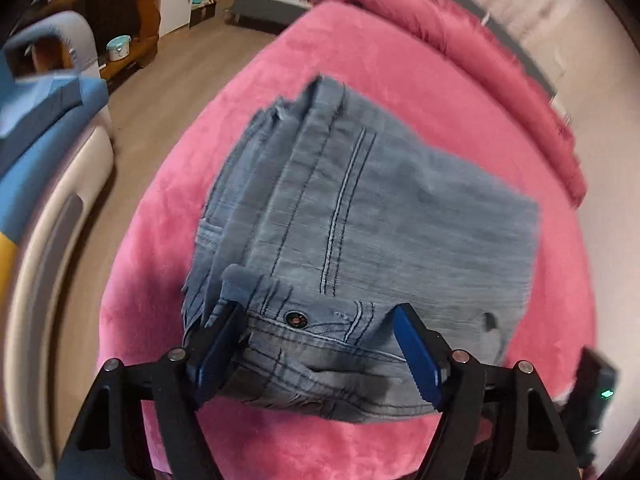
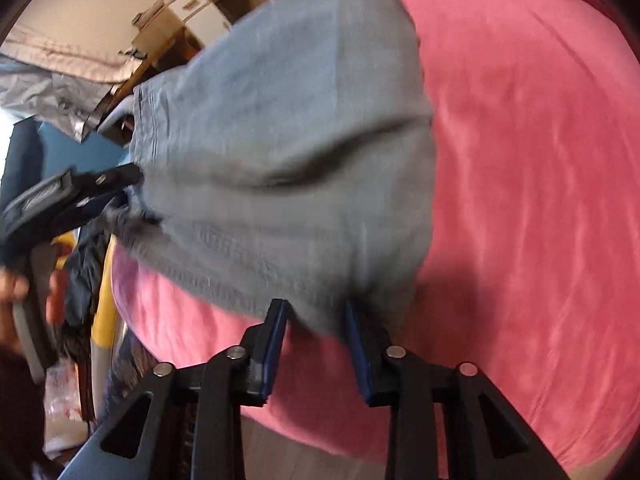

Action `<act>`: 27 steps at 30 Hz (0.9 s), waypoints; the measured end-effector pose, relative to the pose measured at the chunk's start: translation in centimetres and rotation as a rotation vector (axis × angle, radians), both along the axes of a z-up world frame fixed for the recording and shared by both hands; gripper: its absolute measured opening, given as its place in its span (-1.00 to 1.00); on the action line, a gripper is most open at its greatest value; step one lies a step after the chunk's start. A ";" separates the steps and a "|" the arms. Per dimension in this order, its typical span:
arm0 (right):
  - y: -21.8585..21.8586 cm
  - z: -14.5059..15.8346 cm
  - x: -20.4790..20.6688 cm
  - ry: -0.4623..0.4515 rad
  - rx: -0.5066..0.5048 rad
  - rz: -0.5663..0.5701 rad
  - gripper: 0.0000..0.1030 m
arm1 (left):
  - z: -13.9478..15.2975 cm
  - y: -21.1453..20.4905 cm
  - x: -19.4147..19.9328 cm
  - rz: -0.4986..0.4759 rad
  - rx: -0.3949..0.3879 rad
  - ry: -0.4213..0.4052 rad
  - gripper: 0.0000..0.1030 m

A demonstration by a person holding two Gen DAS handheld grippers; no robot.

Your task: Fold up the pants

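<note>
Already the pants (image 1: 360,216) look close to done: we have a compact, several-layer bundle of light blue denim lying on the pink bedspread (image 1: 360,60), waistband and button toward us in the left wrist view, stacked leg edges along its far left side. Our left gripper (image 1: 320,344) stands wide, its blue pads on either side of the waistband end; the cloth lies between them, but we see a gap at each pad and no pinch, so we read it as open around the fabric, not gripping it. Our right gripper (image 2: 316,328) is much narrower, and a lip of the bundle's near edge hangs between its pads; motion blur keeps us from telling whether the pads press on that cloth or merely flank it. In the right wrist view the bundle bulges and a deep crease runs across it, so the top layer does not lie flat. We judge the step in hand to be the setting down or tidying of the last fold. The next move, as we see it, calls for both grippers to come clear of the denim without dragging the top layer askew, then perhaps a light press along the crease. The risk is that a pad catches the waistband or the loose near edge and pulls the stack open. Beyond the bed, the floor (image 1: 168,64) and furniture play no part.
</note>
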State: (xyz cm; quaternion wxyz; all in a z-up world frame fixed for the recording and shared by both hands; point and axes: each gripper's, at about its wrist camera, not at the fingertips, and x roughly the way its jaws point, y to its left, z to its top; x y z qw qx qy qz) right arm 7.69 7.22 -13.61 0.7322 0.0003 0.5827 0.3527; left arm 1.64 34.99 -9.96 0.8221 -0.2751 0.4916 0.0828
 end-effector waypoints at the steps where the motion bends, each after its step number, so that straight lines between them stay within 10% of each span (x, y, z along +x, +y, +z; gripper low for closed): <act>1: -0.2 0.3 -0.2 -0.004 0.013 0.005 -0.42 | 0.7 -0.1 -0.4 -0.003 0.004 -0.017 0.55; 10: -1.5 4.9 -1.8 -0.266 0.001 0.041 -0.34 | 5.0 -2.3 1.6 -0.095 -0.061 -0.175 0.63; 16: 5.0 1.5 -0.7 -0.390 -0.224 0.237 -0.24 | 2.0 -3.9 9.0 -0.220 0.014 -0.020 0.58; 19: 5.8 0.8 -0.7 -0.365 -0.226 0.287 -0.87 | 0.0 -3.1 11.0 -0.189 0.075 0.039 0.52; 27: 1.6 0.7 -4.1 -0.187 -0.182 0.408 -1.00 | -1.2 -0.4 11.9 -0.148 -0.012 0.028 0.44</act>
